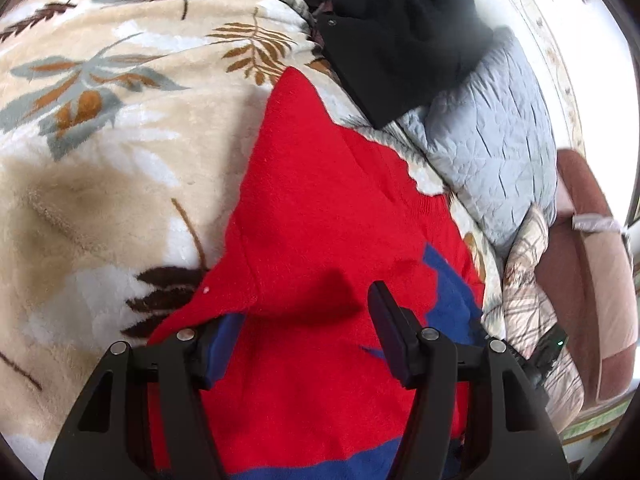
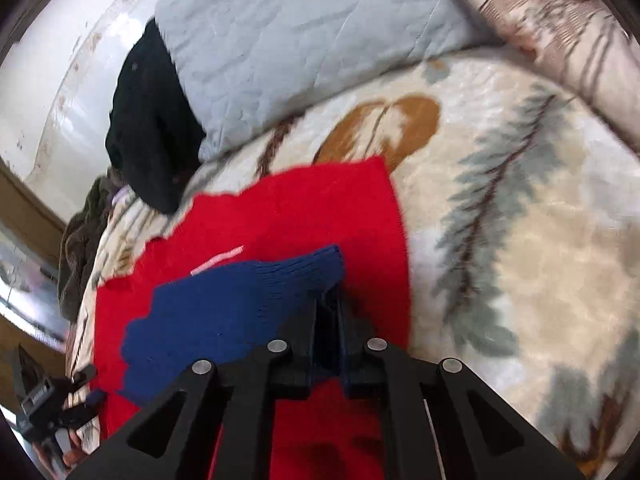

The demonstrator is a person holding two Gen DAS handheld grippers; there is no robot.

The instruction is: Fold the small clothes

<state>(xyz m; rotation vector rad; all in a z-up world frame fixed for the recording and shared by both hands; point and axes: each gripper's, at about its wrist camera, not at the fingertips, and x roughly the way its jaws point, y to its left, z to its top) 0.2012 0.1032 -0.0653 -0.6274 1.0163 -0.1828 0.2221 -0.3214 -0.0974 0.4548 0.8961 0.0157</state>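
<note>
Red sweater (image 1: 320, 208) with navy trim lies spread on the floral blanket (image 1: 100, 128) of the bed, near a grey quilt (image 1: 492, 152) on the far side. Right tongs (image 2: 328, 300) are clenched on the navy cuff (image 2: 280, 280), drawing that sleeve over the red body; left tongs (image 1: 296, 320) hang released above the knit, grasping nothing. Judging by this, a sleeve fold is under way; next the cuff needs laying flat across the chest

I can't read any text, brand, number or sign from either wrist camera; the one candidate is a small pale tag (image 2: 217, 260) lying on the red sweater (image 2: 304, 216), and it is too blurred for me to make out any lettering on it
</note>
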